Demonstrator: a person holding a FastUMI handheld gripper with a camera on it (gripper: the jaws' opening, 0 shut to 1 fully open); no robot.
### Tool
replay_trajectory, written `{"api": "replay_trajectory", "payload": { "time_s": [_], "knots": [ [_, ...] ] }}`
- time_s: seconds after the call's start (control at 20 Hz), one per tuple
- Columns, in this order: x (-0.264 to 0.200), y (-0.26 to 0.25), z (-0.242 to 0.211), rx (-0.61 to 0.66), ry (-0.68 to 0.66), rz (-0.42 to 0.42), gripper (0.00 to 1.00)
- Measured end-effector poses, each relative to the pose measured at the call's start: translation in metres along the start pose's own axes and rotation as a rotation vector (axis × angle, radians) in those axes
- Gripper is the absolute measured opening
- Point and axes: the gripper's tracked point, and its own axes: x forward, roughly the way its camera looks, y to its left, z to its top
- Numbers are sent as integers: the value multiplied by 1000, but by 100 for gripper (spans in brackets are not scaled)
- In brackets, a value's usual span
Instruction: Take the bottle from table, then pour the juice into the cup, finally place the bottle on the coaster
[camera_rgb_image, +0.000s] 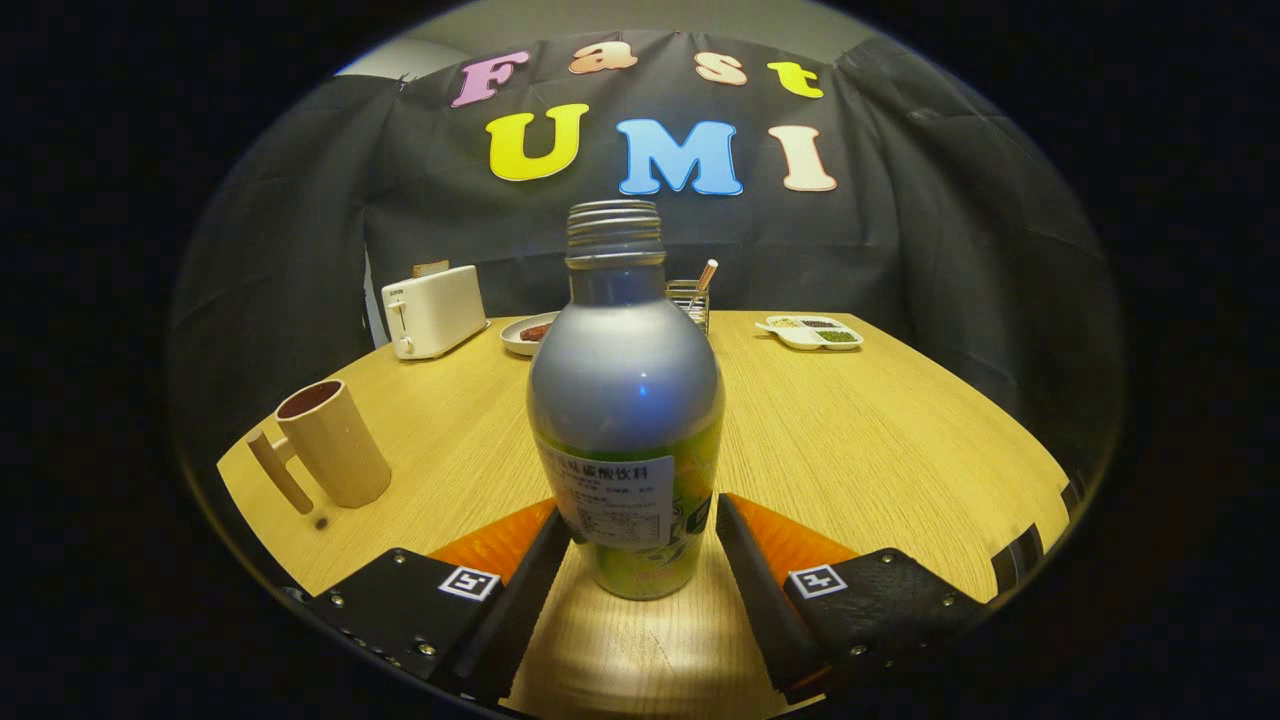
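Gripper view. The bottle (628, 400), uncapped and upright on the wooden table (880, 440), stands between the two fingers of the gripper (643, 535); both pads appear to press its lower labelled body, so the tongs are closed on it. The cup (335, 440) with its handle stands well apart on the left. Beyond lie a toaster (433, 310), a plate (530, 333), a wire holder (690, 300) and a divided tray (812, 332).
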Motion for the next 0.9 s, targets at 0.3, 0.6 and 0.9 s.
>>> {"api": "replay_trajectory", "payload": {
  "time_s": [0.3,0.6,0.9],
  "knots": [
    [3,0,1,-3,17,-3,80],
    [8,2,4,-21,57,7,76],
    [6,13,19,-128,72,7,72]
  ]
}}
